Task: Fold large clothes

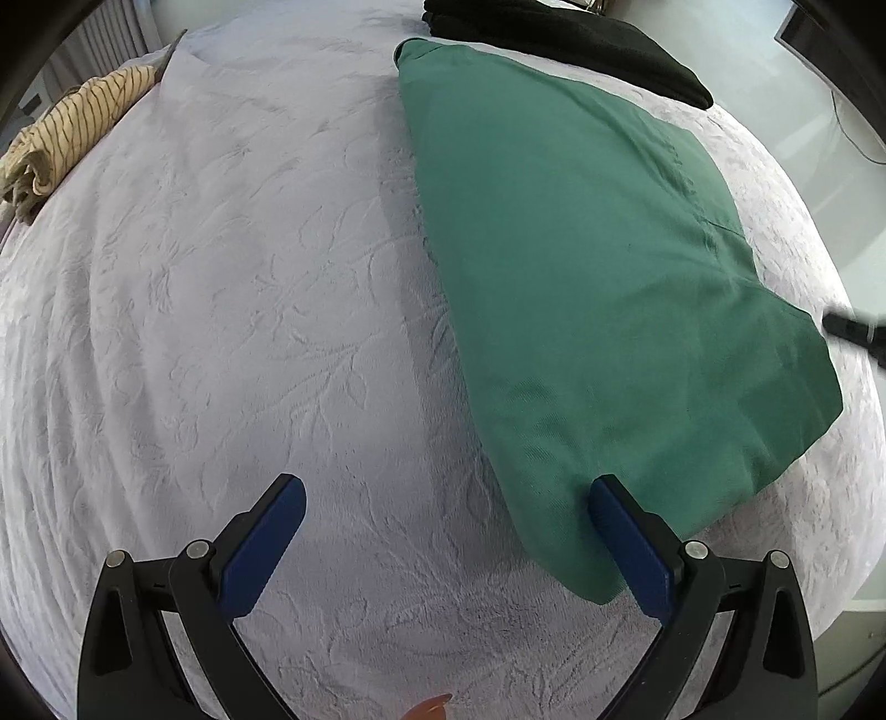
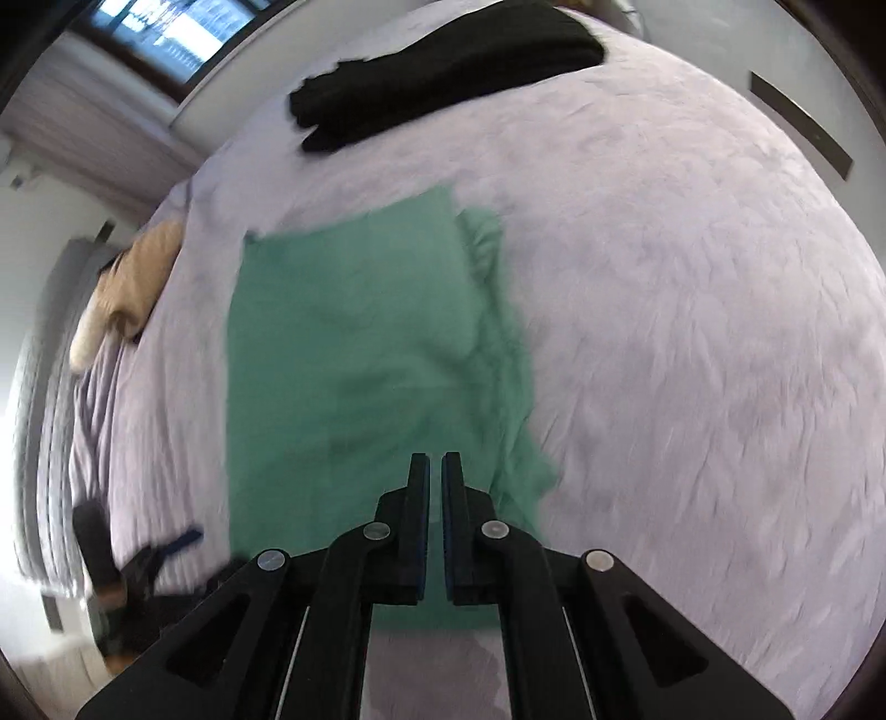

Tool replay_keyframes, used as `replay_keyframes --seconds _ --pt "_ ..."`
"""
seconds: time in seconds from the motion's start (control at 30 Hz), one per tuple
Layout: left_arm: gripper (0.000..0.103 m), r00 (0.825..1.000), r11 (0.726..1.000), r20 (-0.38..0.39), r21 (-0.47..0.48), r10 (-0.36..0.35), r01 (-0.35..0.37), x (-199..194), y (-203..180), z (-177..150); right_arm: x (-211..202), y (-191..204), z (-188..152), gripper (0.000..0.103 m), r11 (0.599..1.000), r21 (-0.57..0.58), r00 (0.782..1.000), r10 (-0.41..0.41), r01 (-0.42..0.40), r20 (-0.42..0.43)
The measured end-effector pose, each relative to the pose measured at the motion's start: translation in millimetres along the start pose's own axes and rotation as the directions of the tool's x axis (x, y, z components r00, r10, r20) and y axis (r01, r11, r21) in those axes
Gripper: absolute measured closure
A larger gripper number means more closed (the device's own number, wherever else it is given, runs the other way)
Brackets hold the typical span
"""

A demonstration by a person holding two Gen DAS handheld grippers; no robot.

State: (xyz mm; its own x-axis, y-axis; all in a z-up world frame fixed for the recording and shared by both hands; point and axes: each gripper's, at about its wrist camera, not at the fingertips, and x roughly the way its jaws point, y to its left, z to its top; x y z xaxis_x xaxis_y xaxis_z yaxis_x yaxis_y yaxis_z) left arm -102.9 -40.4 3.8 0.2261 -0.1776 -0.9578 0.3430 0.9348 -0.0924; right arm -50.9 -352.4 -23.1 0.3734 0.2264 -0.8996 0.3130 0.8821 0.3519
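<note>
A green garment (image 1: 581,277) lies folded into a long rectangle on the lilac bedspread (image 1: 221,277). My left gripper (image 1: 448,482) stands open just above the bed, its right fingertip (image 1: 609,493) over the garment's near corner and nothing between the pads. In the right wrist view, which is blurred, the green garment (image 2: 343,360) has a rumpled layer along its right side. My right gripper (image 2: 435,457) is shut above its near end, and no cloth shows plainly between the pads. The right gripper (image 1: 853,329) shows as a black tip at the garment's right edge. The left gripper (image 2: 160,559) appears low on the left.
A black garment (image 1: 581,44) lies folded at the far end of the bed, also black garment (image 2: 443,72). A striped beige garment (image 1: 72,133) sits bunched at the bed's left edge. Bare bedspread (image 2: 692,332) spreads to the right of the green garment.
</note>
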Motion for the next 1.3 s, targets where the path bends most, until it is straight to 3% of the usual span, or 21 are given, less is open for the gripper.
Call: replay_keyframes --seconds 0.07,0.13,0.23,0.37,0.63,1.0,1.07,1.1,1.13,1.17,1.3 --pt "0.000 1.000 1.000 -0.005 0.002 0.001 -0.001 0.9 -1.5 2.5 27.1 -6.5 -12.3 0.100 0.996 0.004 0.994 -0.086 0.087 -0.063" --pt "0.000 1.000 1.000 -0.019 -0.002 -0.005 0.005 4.0 -6.3 7.0 49.9 -29.5 -26.3 0.103 0.992 0.061 0.988 -0.104 0.112 -0.116" --pt "0.000 1.000 1.000 -0.026 0.000 0.012 -0.012 3.0 -7.8 7.4 44.7 -41.1 -32.6 0.103 0.990 0.132 0.995 -0.046 0.058 -0.091" --pt "0.000 0.998 0.999 -0.047 -0.014 0.031 -0.032 -0.5 -6.9 6.8 31.1 -41.6 -39.7 0.099 0.986 0.088 0.983 -0.126 0.139 -0.136" --pt "0.000 0.994 0.997 -0.077 -0.019 0.072 -0.073 -13.0 -15.7 4.8 -6.0 -49.1 -47.9 0.098 0.979 0.181 0.990 -0.067 0.089 -0.124" --pt "0.000 0.989 0.994 -0.106 -0.020 0.107 -0.110 -29.1 -21.6 1.6 2.2 -19.7 -31.2 0.097 0.984 0.174 0.989 -0.018 0.043 -0.147" --pt "0.000 0.987 0.993 -0.107 -0.016 0.118 -0.120 -28.3 -21.3 0.5 2.6 -19.6 -31.7 0.090 0.985 0.166 0.989 -0.022 0.047 -0.149" --pt "0.000 0.987 0.992 -0.104 -0.011 0.124 -0.126 -28.7 -21.4 0.8 3.0 -19.9 -31.0 0.068 0.985 0.165 0.989 -0.026 0.050 -0.146" --pt "0.000 0.987 0.991 -0.099 -0.007 0.130 -0.132 -28.9 -22.0 0.8 2.9 -19.9 -29.9 0.037 0.985 0.167 0.990 -0.029 0.052 -0.138" --pt "0.000 0.986 0.991 -0.097 -0.005 0.133 -0.134 -28.5 -22.5 0.6 1.8 -20.4 -29.5 0.028 0.985 0.168 0.992 -0.026 0.047 -0.125" --pt "0.000 0.987 0.993 -0.110 -0.002 0.120 -0.121 -26.0 -22.1 2.2 -1.1 -23.3 -28.2 0.026 0.986 0.167 0.993 -0.006 0.025 -0.117"
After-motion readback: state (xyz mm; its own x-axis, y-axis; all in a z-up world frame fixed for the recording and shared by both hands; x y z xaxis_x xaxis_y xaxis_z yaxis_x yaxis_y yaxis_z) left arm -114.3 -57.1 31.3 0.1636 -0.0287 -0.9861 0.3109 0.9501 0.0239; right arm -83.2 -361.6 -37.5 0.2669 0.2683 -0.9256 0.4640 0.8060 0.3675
